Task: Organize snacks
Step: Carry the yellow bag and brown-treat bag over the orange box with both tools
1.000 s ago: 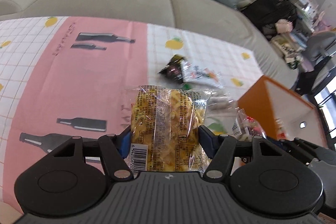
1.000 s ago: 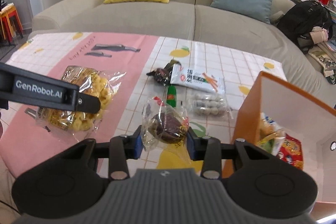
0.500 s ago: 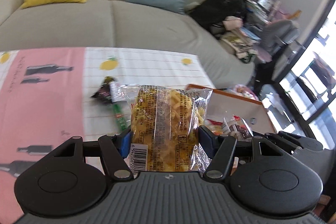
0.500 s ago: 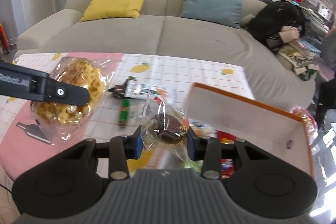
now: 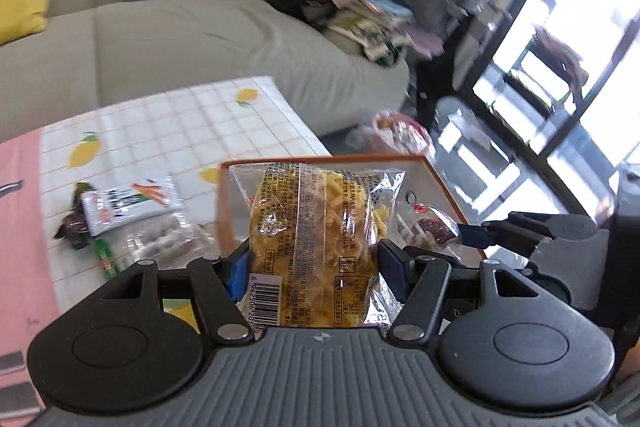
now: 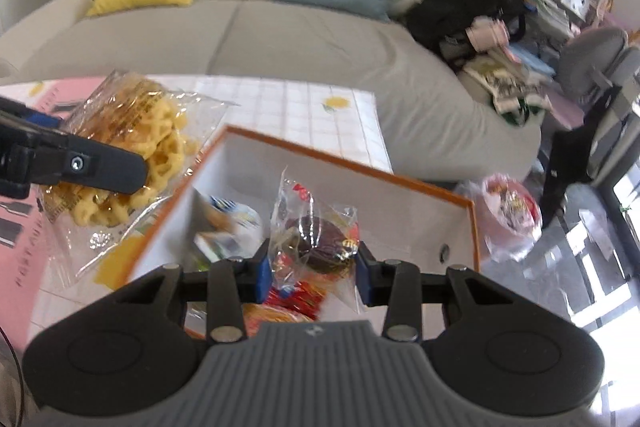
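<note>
My left gripper (image 5: 312, 263) is shut on a clear bag of yellow crisps (image 5: 316, 239) and holds it at the near left edge of the orange box (image 5: 440, 183). The bag also shows in the right wrist view (image 6: 132, 151), beside the box's left wall. My right gripper (image 6: 312, 267) is shut on a clear-wrapped brown cake (image 6: 320, 243) and holds it above the inside of the orange box (image 6: 360, 169). Several snack packets (image 6: 228, 227) lie in the box.
On the tablecloth (image 5: 168, 123) left of the box lie a white carrot-print packet (image 5: 128, 203), a dark wrapper (image 5: 72, 227), a green stick (image 5: 104, 255) and a clear bag of round sweets (image 5: 160, 243). A sofa (image 6: 280, 39) stands behind. A bag (image 6: 508, 207) lies on the floor.
Both grippers have moved right with their snacks. The right one now hangs over the box's inside. The left one has come up to the box's edge.
</note>
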A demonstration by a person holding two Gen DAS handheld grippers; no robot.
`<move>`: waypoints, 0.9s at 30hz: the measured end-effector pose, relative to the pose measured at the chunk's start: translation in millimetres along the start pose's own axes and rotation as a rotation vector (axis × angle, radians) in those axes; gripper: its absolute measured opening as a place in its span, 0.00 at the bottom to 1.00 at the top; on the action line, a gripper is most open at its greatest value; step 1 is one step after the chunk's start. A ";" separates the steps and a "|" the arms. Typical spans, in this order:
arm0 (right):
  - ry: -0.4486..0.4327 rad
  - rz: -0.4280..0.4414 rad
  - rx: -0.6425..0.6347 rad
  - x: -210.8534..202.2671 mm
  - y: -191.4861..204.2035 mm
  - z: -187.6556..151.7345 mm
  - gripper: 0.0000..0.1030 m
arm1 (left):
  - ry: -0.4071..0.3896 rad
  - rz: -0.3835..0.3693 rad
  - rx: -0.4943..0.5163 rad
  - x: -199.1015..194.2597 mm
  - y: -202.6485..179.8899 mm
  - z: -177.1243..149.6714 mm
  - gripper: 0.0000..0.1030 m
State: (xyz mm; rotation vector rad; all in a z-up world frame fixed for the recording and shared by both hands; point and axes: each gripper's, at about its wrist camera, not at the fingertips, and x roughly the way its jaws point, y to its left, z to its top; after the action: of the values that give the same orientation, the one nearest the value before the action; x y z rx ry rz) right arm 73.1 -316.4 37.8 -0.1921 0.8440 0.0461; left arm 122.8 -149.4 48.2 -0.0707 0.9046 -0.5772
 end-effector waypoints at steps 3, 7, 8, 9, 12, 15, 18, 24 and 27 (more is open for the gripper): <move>0.058 -0.005 0.022 18.3 -14.7 -4.0 0.38 | 0.045 -0.021 0.023 21.7 -6.6 3.0 0.71; 0.120 -0.015 0.025 40.0 -25.1 -14.8 0.38 | 0.107 -0.042 0.072 50.2 -13.6 3.2 0.71; 0.136 -0.013 0.028 46.4 -26.9 -17.0 0.38 | 0.123 -0.047 0.082 58.1 -14.8 3.1 0.71; 0.150 -0.009 0.029 51.4 -28.5 -18.9 0.38 | 0.135 -0.049 0.090 62.3 -15.5 3.4 0.71; 0.189 -0.006 0.034 65.1 -33.8 -24.2 0.38 | 0.171 -0.046 0.113 80.2 -18.2 4.6 0.71; 0.222 -0.002 0.039 76.0 -38.2 -27.3 0.38 | 0.204 -0.046 0.132 96.0 -21.4 6.3 0.71; 0.247 -0.002 0.028 85.4 -39.4 -27.7 0.38 | 0.230 -0.030 0.154 109.5 -23.6 7.9 0.71; 0.307 0.003 0.028 104.1 -41.8 -27.6 0.38 | 0.299 -0.012 0.196 132.1 -27.6 5.0 0.71; 0.336 0.014 0.019 113.0 -40.2 -28.3 0.38 | 0.340 0.008 0.219 142.9 -30.8 1.6 0.71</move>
State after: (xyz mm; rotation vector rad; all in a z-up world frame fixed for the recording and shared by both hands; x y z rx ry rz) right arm 132.0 -365.2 -58.8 -0.1787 1.1801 0.0195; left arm 178.6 -247.4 -44.8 0.2350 1.1640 -0.6895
